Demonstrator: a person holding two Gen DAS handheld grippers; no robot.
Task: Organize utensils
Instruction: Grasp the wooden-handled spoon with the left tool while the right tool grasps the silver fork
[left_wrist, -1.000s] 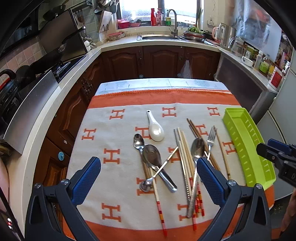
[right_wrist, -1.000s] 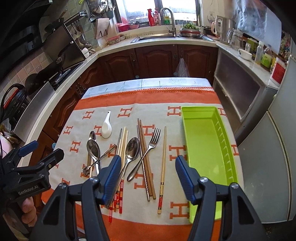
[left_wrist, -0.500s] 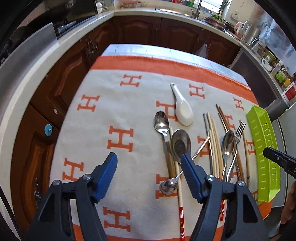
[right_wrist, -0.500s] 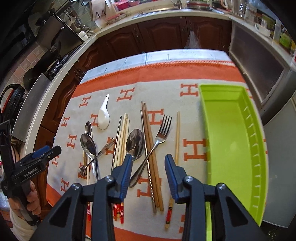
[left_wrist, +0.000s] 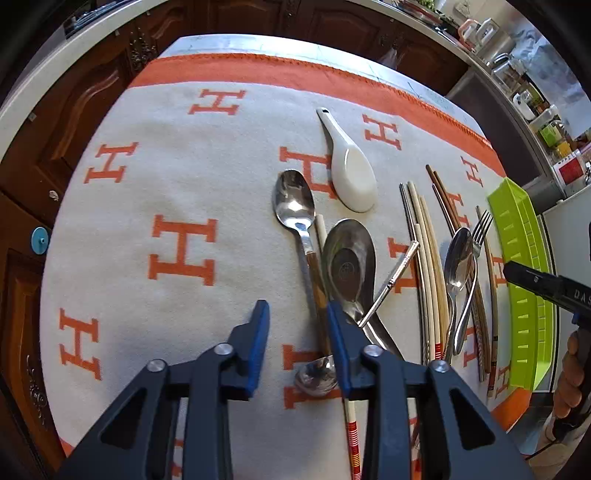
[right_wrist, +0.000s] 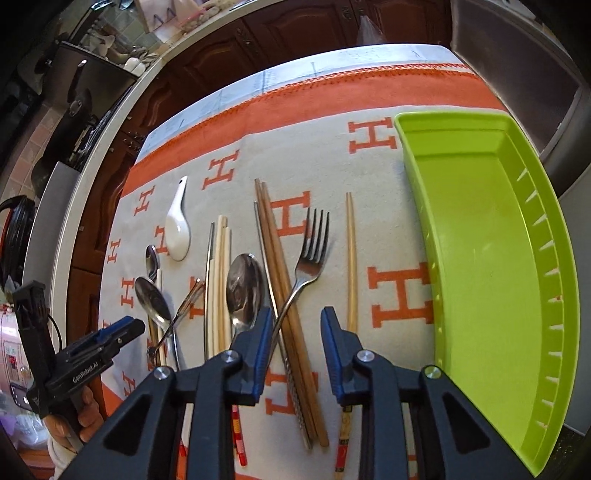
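Along the bench's near edge the utensils lie loose beside the empty green tray (right_wrist: 480, 236); left gripper (left_wrist: 297, 345) and right gripper (right_wrist: 295, 350) hover part-open, empty, apparently selecting; next, the right should straddle the fork (right_wrist: 310, 254).

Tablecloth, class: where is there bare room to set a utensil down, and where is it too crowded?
Free: the green tray holds nothing, and bare cloth lies left of the small steel spoon. A narrow strip runs between the lone chopstick and the tray. Crowded: from that spoon across to the fork, utensils overlap.
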